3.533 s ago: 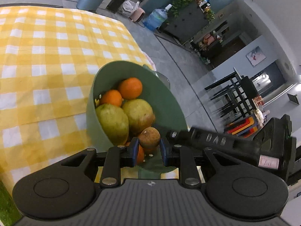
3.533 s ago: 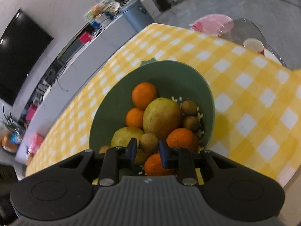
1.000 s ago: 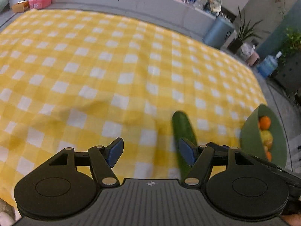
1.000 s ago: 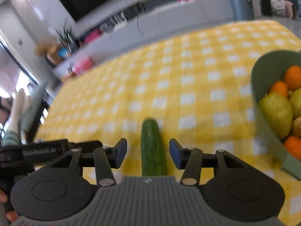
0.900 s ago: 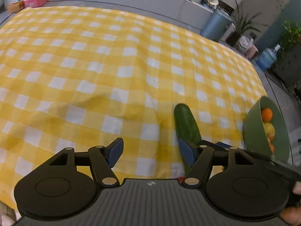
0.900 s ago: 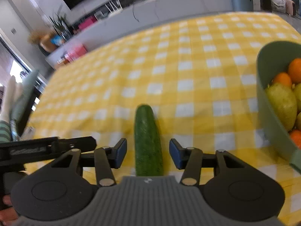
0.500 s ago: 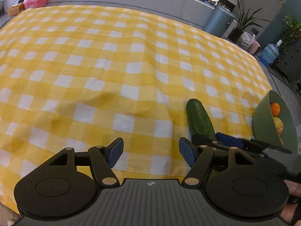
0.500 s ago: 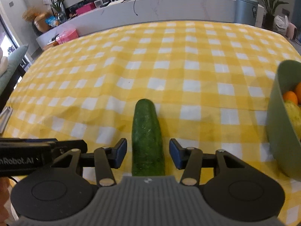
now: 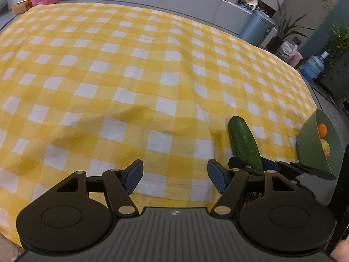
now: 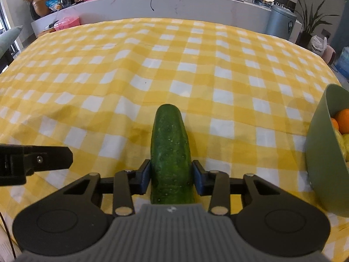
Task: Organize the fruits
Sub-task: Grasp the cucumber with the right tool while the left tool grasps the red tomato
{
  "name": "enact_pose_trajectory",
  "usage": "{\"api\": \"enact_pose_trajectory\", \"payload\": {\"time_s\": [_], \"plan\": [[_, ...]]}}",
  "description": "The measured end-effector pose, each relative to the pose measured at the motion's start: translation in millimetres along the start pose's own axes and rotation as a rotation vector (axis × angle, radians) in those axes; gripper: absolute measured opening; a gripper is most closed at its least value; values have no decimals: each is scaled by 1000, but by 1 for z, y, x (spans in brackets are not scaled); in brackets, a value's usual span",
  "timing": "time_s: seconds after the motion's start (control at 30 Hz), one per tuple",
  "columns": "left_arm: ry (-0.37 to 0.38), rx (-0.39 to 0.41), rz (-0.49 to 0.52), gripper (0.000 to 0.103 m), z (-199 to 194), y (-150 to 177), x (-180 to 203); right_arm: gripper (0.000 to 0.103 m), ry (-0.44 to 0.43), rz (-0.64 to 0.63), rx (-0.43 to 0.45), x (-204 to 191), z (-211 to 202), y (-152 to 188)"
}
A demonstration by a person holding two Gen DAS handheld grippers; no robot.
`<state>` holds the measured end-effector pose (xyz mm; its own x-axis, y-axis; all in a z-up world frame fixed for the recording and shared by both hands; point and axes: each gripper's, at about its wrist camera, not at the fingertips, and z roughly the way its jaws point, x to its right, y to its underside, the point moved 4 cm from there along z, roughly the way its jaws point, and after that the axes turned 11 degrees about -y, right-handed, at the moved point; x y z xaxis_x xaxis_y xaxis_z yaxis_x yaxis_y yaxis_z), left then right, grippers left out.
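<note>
A dark green cucumber (image 10: pixel 170 150) lies on the yellow checked tablecloth (image 10: pixel 152 65), pointing away from me. My right gripper (image 10: pixel 171 178) has its jaws closed against both sides of the cucumber's near end. The cucumber also shows in the left wrist view (image 9: pixel 244 144), with the right gripper (image 9: pixel 248 166) at its near end. My left gripper (image 9: pixel 175 176) is open and empty over the cloth, left of the cucumber. A green bowl (image 10: pixel 322 152) with oranges and pears stands at the right edge; it also shows in the left wrist view (image 9: pixel 316 148).
The table's near edge runs just under both grippers. A grey counter (image 10: pixel 196 2) with boxes and plants lies beyond the far edge. A grey bin (image 10: pixel 281 24) and a water jug (image 9: pixel 312 67) stand on the floor to the right.
Both grippers left the fruit bowl and swung over the table. The right jaws have narrowed from wide open to pressing on the cucumber. The left gripper has opened and stays empty.
</note>
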<state>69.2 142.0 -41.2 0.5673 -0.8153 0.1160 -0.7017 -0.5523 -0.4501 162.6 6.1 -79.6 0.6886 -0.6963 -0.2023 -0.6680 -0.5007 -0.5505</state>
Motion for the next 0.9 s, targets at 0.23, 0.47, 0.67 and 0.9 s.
{"api": "enact_pose_trajectory", "payload": {"time_s": [0.23, 0.47, 0.67, 0.9], "plan": [[200, 72, 202, 79, -11, 13, 7, 36, -28, 106, -12, 20, -10, -2], [269, 130, 570, 80, -13, 60, 50, 36, 39, 166, -14, 48, -21, 0], [286, 130, 620, 79, 6, 72, 74, 36, 37, 183, -30, 50, -14, 1], [330, 189, 579, 76, 9, 69, 80, 36, 38, 179, -31, 49, -13, 1]]}}
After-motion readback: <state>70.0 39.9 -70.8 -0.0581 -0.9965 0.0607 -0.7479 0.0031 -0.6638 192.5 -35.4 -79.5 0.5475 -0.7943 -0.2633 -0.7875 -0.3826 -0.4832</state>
